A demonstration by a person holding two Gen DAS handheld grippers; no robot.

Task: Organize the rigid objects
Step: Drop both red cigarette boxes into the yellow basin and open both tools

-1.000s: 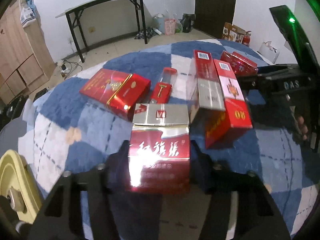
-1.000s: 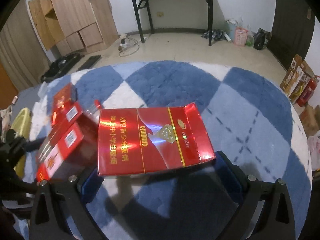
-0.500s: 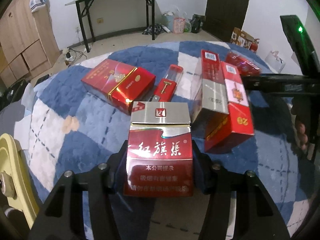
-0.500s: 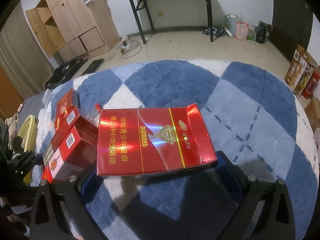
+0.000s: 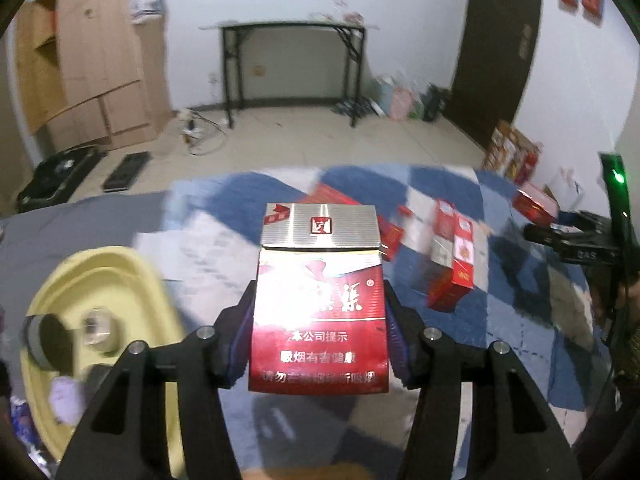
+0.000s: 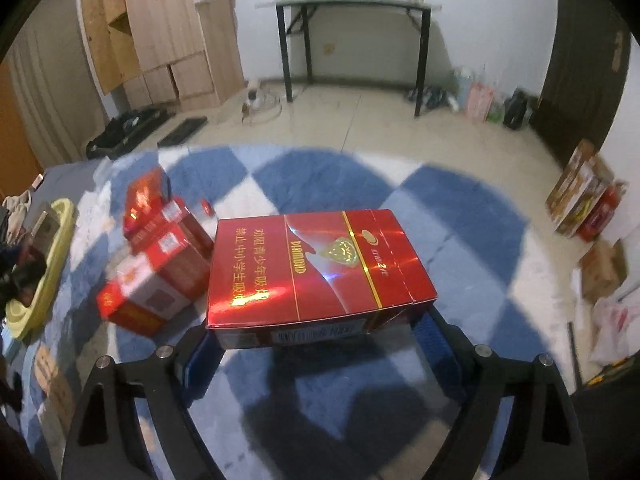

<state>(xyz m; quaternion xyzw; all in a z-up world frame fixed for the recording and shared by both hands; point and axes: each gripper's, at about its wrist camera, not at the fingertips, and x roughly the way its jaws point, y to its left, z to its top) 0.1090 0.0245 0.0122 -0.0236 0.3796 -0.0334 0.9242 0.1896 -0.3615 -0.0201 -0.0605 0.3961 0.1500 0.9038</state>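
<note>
My left gripper (image 5: 319,312) is shut on a red and silver cigarette pack (image 5: 319,296) and holds it upright above the blue and white rug (image 5: 516,320). My right gripper (image 6: 316,332) is shut on a wide red Diamond carton (image 6: 316,270), held flat above the rug (image 6: 320,184). Several red packs (image 5: 452,256) lie clustered on the rug right of the left gripper; in the right wrist view they (image 6: 156,264) lie left of the carton. The right gripper's body (image 5: 580,244) shows at the right edge of the left wrist view.
A yellow basin (image 5: 80,280) with small items stands left of the rug; it also shows in the right wrist view (image 6: 44,276). A black-legged table (image 6: 352,36) and wooden cabinet (image 6: 160,40) stand at the back wall. Boxes (image 6: 584,200) sit at the right.
My left gripper has lifted and swung left with its pack, bringing the yellow basin into view. My right gripper has risen a little with the carton.
</note>
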